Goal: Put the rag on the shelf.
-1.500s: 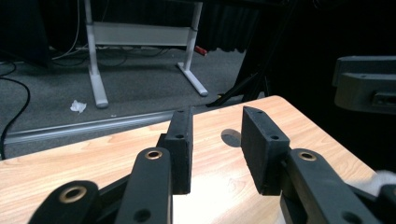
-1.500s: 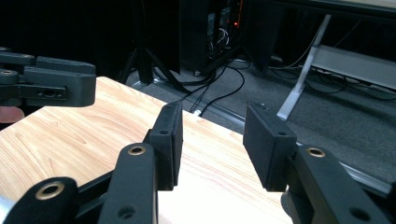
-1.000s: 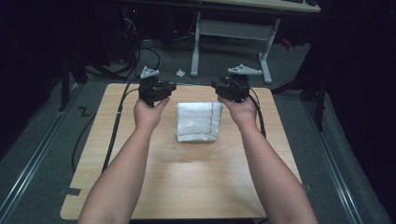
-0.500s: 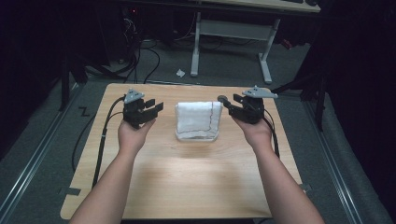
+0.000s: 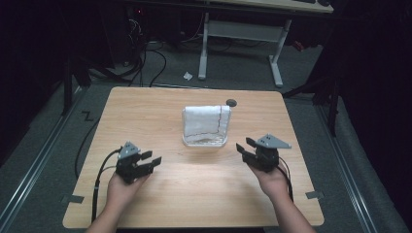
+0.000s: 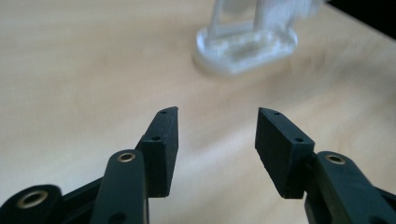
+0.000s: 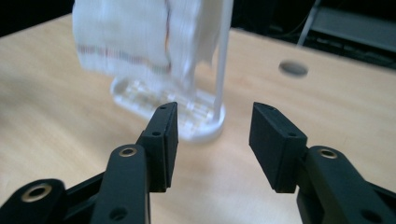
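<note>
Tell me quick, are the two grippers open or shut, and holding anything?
Left gripper: open, holding nothing.
Right gripper: open, holding nothing.

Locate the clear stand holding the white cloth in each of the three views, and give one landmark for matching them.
High view: the clear stand sits at table centre, cloth draped on it.
Left gripper view: its base lies top centre-right, beyond the open fingers.
Right gripper view: the base shows centre-left, cloth above.
Shared landmark: the oval clear base on the wooden table.

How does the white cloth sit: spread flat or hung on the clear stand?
Hung: the white cloth drapes over the clear stand, whose base rests on the table.
</note>
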